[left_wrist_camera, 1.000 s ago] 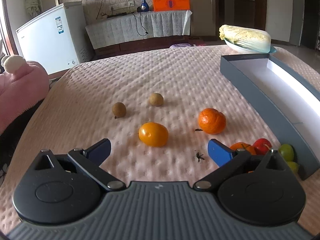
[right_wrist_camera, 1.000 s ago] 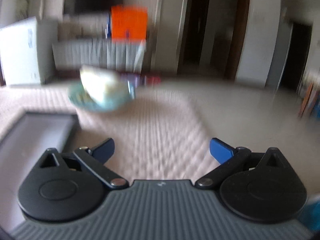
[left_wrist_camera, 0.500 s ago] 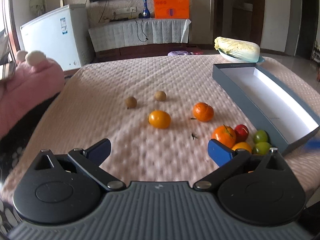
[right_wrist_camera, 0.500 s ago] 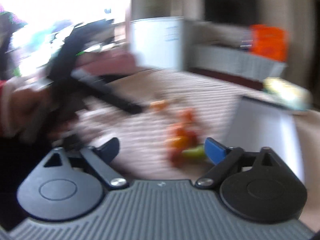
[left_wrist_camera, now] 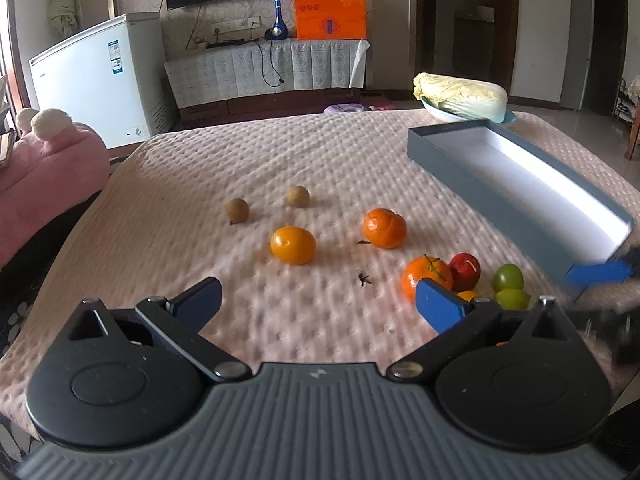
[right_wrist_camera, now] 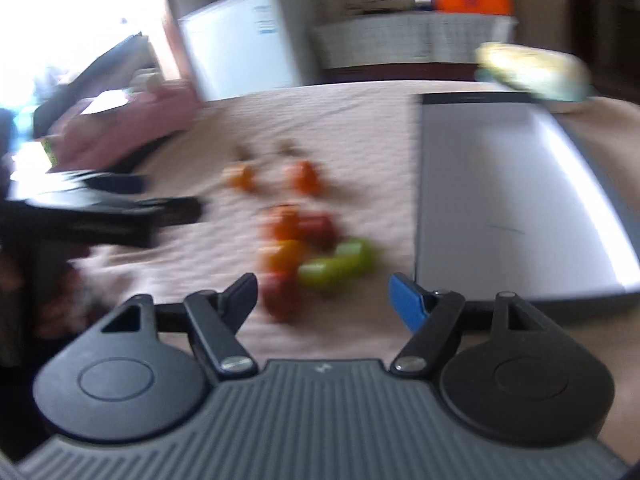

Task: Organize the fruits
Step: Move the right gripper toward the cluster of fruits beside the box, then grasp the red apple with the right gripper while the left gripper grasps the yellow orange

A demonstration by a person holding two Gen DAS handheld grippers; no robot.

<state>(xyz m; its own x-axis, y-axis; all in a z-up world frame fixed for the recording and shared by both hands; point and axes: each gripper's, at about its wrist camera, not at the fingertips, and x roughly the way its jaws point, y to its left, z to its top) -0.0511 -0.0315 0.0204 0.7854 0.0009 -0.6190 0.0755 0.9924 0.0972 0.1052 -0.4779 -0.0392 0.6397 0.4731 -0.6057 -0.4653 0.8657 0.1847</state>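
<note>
both green fruits (right_wrist_camera: 336,266) lie just left of the grey box (right_wrist_camera: 520,208), straight ahead of the right gripper (right_wrist_camera: 324,300), the nearer one. its jaws, just narrowed, stand apart and empty; the left gripper (left_wrist_camera: 318,304) is wide, empty

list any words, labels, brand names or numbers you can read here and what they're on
No text here can be read for certain.
Orange cardboard box on the back shelf: a short heading and round symbols, too small to read.
White chest freezer: two blue and white stickers, print too small.
Blue glass bottle: label unreadable.
Right wrist view: too blurred for any text.
</note>
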